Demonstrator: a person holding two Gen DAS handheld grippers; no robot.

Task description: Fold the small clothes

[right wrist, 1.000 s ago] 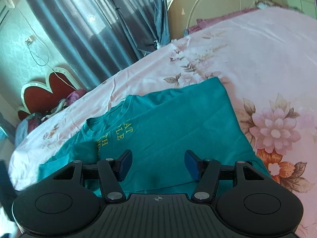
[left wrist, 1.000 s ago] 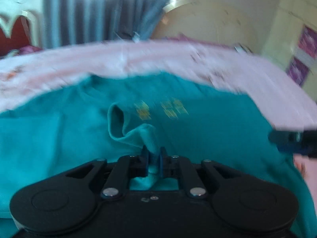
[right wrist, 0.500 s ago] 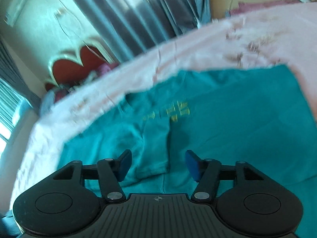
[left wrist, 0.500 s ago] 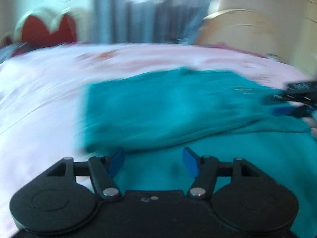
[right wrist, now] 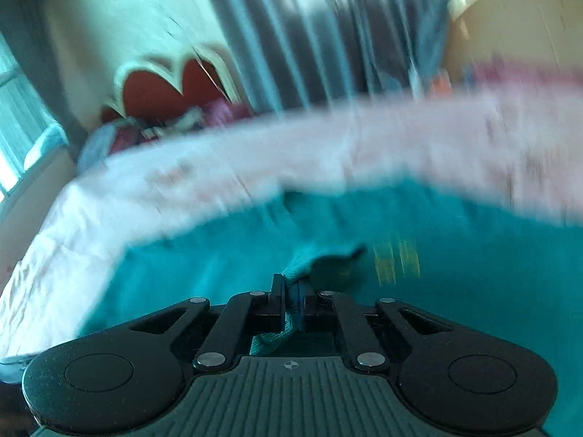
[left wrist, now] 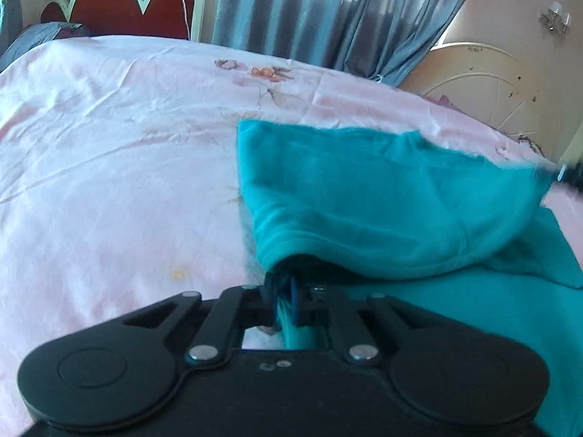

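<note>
Pink floral sheet (left wrist: 109, 167) on the left, red headboard (left wrist: 120, 7) behind, grey curtains (left wrist: 328, 11) beyond. Left gripper (left wrist: 282, 293) pinched tight on a teal shirt (left wrist: 382, 200) edge, cloth lifted into a hanging fold right of center. Right gripper (right wrist: 293, 304) also clamped on shirt hem; right view blurred, shirt spread over sheet.

We see a big bed (left wrist: 109, 167) with a pink sheet (left wrist: 91, 116) that has faded flowers (left wrist: 262, 71) on it and some wrinkles. A teal shirt (left wrist: 382, 196) lies on the sheet on the right side. Part of the shirt is folded over itself. One small yellow spot (left wrist: 178, 274) marks the sheet.
</note>
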